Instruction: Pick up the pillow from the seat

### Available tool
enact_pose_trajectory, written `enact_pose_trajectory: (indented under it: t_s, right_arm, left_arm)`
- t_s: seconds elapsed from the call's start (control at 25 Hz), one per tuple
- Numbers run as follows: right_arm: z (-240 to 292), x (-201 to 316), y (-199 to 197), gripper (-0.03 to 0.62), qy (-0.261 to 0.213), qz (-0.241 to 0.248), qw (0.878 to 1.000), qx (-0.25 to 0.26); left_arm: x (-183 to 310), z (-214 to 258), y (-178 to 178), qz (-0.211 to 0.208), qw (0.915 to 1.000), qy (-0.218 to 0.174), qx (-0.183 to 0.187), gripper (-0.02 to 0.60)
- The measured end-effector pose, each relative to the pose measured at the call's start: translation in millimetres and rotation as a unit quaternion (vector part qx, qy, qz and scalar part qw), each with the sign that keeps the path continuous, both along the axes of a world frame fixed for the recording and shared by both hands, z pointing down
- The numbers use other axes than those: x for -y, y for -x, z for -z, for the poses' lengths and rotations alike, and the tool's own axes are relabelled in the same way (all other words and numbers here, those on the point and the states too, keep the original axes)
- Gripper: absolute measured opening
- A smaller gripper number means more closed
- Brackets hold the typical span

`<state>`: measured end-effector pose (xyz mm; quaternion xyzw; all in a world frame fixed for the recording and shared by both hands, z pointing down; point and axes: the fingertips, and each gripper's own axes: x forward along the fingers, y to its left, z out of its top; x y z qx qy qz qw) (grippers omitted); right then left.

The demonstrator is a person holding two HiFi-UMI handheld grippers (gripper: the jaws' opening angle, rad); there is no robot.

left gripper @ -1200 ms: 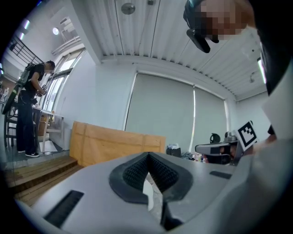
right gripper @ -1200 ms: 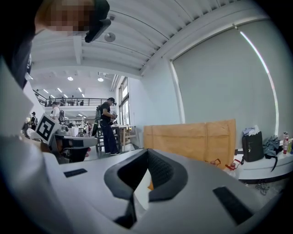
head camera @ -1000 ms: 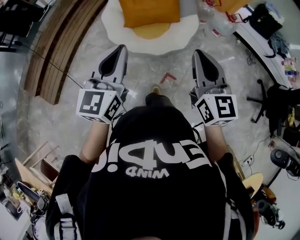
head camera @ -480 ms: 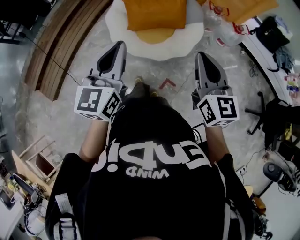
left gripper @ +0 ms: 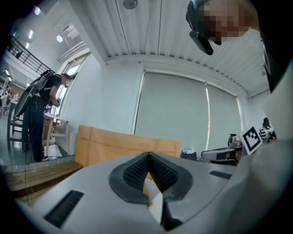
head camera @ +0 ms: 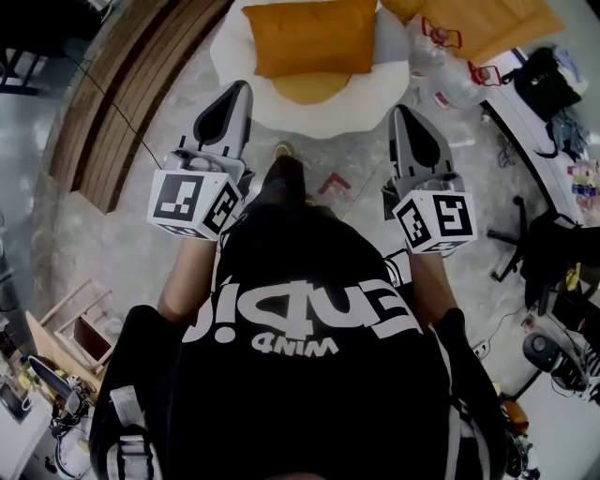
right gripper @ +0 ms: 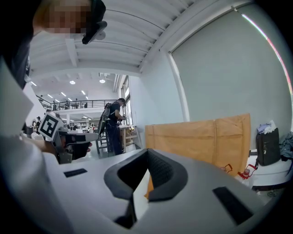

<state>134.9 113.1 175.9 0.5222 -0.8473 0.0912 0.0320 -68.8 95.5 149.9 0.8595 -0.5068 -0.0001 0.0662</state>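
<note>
An orange pillow [head camera: 309, 36] lies on a white egg-shaped seat [head camera: 375, 86] with a yellow centre, at the top of the head view. My left gripper [head camera: 238, 90] and right gripper [head camera: 400, 112] are held side by side above the floor, pointing toward the seat, both short of it. Both are shut with nothing between their jaws. In the left gripper view the left gripper [left gripper: 147, 156] faces a wall and a tan board; a sliver of orange shows past the pads. The right gripper [right gripper: 145, 155] shows the same shut jaws.
A wooden step [head camera: 131, 94] curves along the left. Tan cardboard panels [head camera: 487, 23] and plastic bags [head camera: 450, 80] lie right of the seat. A desk, bags and an office chair [head camera: 525, 225] stand at the right. Another person [right gripper: 112, 123] stands far off by tables.
The person has stepped forward: the seat and pillow have come lower and nearer in the head view. Both grippers keep the same pose and stay shut.
</note>
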Motion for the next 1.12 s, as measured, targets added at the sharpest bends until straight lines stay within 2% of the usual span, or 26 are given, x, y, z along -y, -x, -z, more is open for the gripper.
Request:
enact_pose_trajectory:
  t_s: [0.68, 0.92, 1.12]
  right_arm:
    - [16.9, 147.1, 62.4, 0.021, -0.007, -0.003, 1.000, -0.007]
    - [18.4, 176.8, 64.0, 0.021, -0.005, -0.016, 1.000, -0.013]
    - [27.8, 201.0, 57.9, 0.021, -0.015, -0.006, 1.000, -0.011]
  left_arm:
    - [156.9, -0.4, 46.3, -0.033, 0.9992, 0.013, -0.018, 0.008]
    - [190.1, 0.2, 50.6, -0.039, 0.9990, 0.014, -0.018, 0.008]
    - [210.6, 4.5, 42.5, -0.039, 0.9990, 0.014, -0.016, 0.008]
